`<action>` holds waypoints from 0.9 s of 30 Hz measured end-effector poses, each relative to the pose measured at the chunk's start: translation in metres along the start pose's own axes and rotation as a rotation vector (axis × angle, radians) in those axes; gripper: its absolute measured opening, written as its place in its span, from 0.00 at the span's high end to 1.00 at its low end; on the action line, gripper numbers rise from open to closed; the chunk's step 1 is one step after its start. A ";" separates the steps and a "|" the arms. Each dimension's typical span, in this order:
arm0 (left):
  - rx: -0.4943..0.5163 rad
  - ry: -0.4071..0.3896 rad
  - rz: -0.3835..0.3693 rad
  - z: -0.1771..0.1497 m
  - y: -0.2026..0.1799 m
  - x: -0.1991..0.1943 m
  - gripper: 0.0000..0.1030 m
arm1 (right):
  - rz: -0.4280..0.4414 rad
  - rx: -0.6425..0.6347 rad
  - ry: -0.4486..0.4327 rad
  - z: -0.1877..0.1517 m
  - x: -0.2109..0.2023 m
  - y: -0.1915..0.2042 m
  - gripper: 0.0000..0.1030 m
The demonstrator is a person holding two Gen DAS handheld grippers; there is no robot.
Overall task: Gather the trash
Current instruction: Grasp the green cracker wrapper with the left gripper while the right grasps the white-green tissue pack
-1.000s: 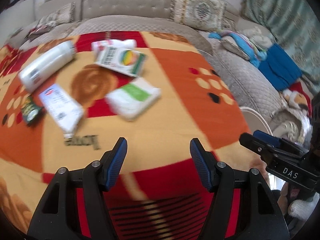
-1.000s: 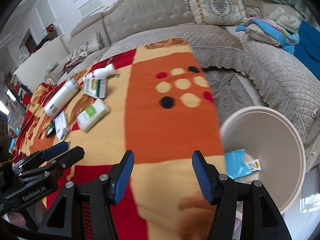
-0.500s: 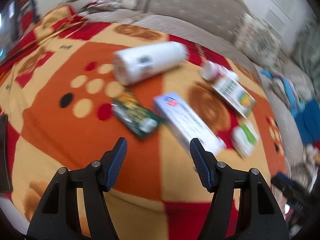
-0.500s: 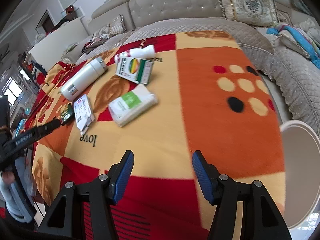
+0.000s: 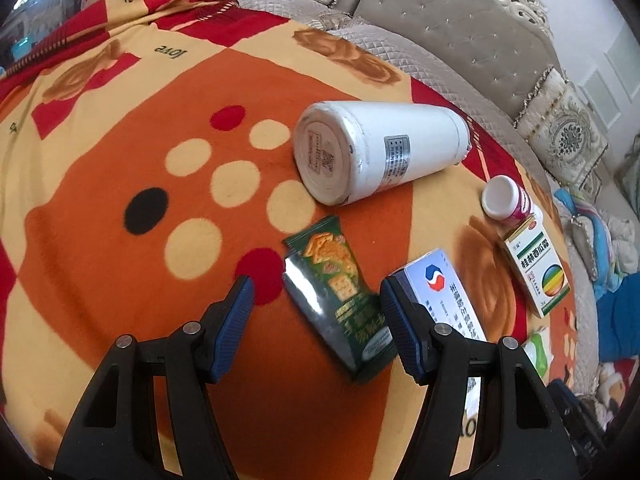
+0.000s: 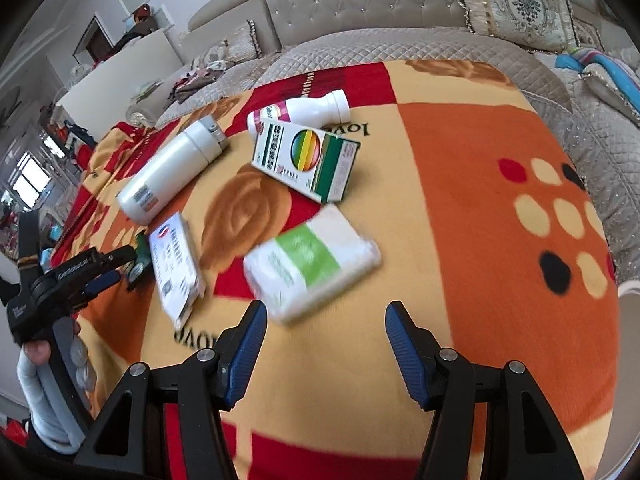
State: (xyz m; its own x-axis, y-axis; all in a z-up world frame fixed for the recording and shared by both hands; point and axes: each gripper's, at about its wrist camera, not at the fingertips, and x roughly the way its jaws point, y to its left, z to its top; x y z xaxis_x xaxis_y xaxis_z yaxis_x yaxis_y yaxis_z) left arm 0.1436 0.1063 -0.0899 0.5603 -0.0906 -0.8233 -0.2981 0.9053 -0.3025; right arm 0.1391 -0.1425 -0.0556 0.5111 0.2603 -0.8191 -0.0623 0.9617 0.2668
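A green snack wrapper lies on the orange patterned blanket, between the open fingers of my left gripper. A white-and-blue medicine box lies just right of it, touching the right finger. My right gripper is open and empty, just short of a white tissue pack with a green label. The left gripper also shows in the right wrist view, beside the white-and-blue box.
A white flask lies on its side beyond the wrapper. A small white bottle and a rainbow-print box lie further right. A grey sofa with cushions runs behind. A white bin rim shows at the right edge.
My left gripper has swung left and come down over the green wrapper. My right gripper has turned left from the white bin towards the tissue pack. Both stayed open.
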 end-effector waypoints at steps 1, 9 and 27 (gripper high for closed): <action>0.006 -0.001 0.004 0.001 -0.002 0.002 0.38 | -0.005 0.003 -0.003 0.005 0.002 0.002 0.42; 0.043 0.008 0.026 0.004 -0.006 0.006 0.38 | -0.179 -0.109 -0.062 0.035 0.031 0.037 0.42; 0.117 0.019 0.018 -0.007 -0.019 0.005 0.50 | -0.142 -0.082 -0.028 -0.025 -0.022 -0.034 0.26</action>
State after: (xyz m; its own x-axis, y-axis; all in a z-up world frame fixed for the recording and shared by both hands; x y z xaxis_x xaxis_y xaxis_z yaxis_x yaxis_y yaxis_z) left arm 0.1466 0.0863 -0.0912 0.5410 -0.0808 -0.8371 -0.2150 0.9490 -0.2306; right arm 0.1090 -0.1790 -0.0596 0.5433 0.1201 -0.8309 -0.0572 0.9927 0.1061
